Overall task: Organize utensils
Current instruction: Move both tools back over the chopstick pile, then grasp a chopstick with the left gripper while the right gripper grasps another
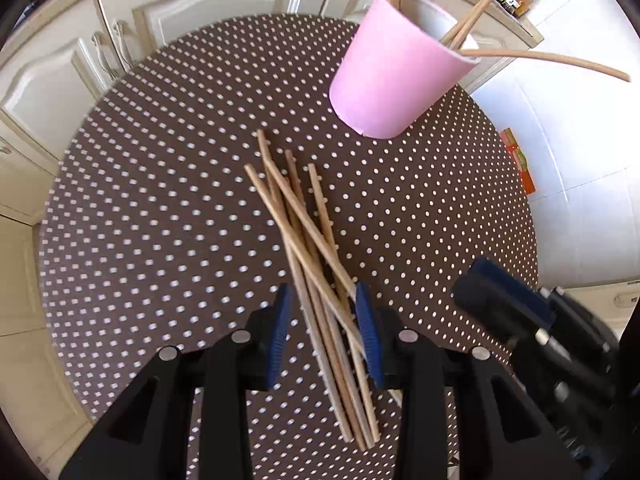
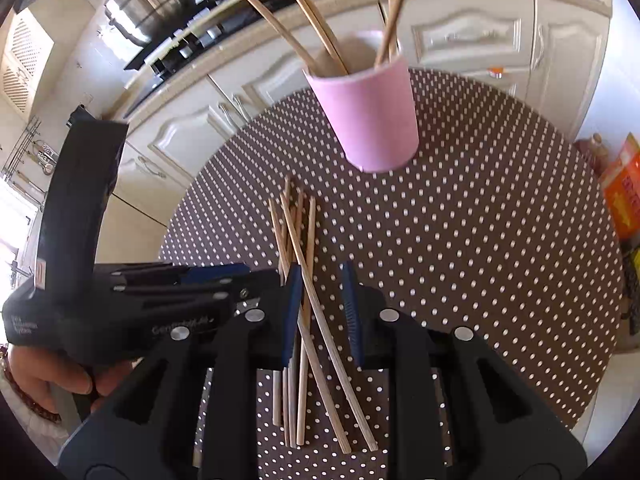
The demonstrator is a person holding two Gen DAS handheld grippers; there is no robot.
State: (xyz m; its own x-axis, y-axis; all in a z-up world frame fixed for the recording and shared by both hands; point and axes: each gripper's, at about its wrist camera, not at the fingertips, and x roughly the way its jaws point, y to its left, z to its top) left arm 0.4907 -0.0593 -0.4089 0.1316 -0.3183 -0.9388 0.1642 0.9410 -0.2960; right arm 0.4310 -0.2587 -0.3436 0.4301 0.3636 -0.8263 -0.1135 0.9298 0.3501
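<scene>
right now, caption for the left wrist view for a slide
Left gripper open above loose chopsticks on the dotted table, pink cup beyond.

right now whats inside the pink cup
Several wooden chopsticks stand in the pink cup, their upper ends leaning out over the rim. The cup's wall hides their lower ends and its bottom, so anything else inside cannot be seen.
</scene>
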